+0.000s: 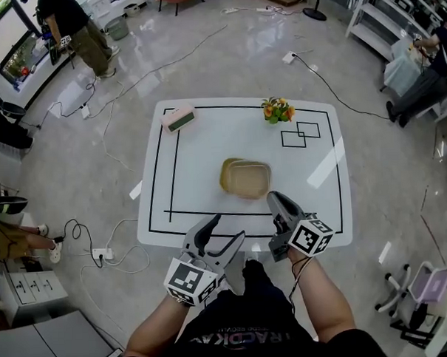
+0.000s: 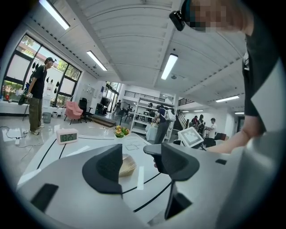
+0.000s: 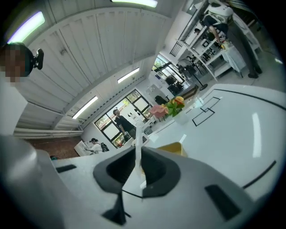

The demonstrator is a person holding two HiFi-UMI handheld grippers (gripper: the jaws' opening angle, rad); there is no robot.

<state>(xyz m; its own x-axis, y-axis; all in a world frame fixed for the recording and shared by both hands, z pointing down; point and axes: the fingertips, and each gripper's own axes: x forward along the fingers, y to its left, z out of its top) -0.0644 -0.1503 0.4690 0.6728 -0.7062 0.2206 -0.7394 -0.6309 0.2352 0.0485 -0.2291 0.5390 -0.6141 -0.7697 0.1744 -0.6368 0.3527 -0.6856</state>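
Left gripper [image 1: 229,227] over near desk edge: jaws spread, gap empty, tips pointing toward tray. Tray [image 1: 246,178] at centre of white desk [image 1: 207,145], inside black tape outline. Shallow, rounded-rectangular, tan-yellow rim, paler floor, woven look in left gripper view. Right gripper [image 1: 275,200]: jaws pressed together on nothing, tip just beside tray's near right corner; contact cannot be told. Far edge: pink clock [image 1: 179,117] at left, flower pot [image 1: 277,110], then overlapping taped squares [image 1: 301,134] at right.

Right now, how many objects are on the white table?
3: a pink clock at the far left corner, a flower pot along the far edge, a tan tray in the middle.
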